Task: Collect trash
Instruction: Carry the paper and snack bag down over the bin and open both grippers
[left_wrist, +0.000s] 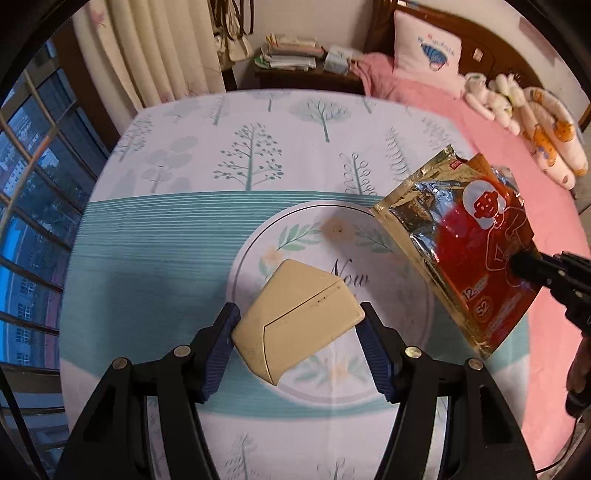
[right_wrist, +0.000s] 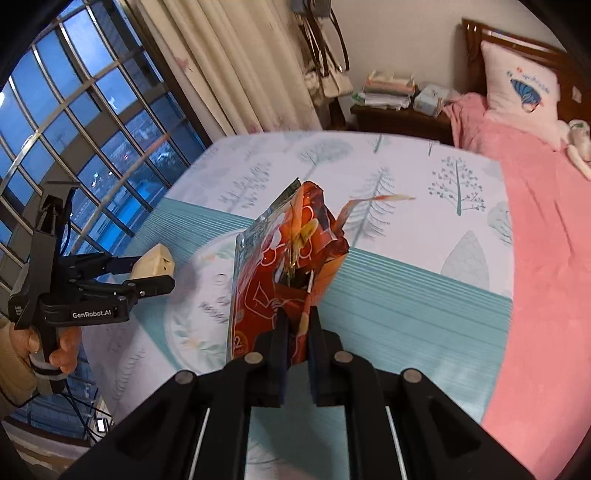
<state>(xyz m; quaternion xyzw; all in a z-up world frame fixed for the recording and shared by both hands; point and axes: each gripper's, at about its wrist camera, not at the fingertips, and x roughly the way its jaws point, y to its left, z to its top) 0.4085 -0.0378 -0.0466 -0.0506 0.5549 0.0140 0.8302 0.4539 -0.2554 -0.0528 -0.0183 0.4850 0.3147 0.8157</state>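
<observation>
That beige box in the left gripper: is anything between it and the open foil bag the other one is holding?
Nothing visible is. The beige box, clamped in the left gripper, and the foil bag, pinched by the right gripper, hang above the patterned tablecloth with only open air between them.

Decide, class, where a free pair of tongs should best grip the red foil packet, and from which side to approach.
Probably the flat bottom margin of the red foil packet, approached edge-on. The right tongs already pinch it there. The torn top gapes open and crumpled, so it should stay upward.
</observation>
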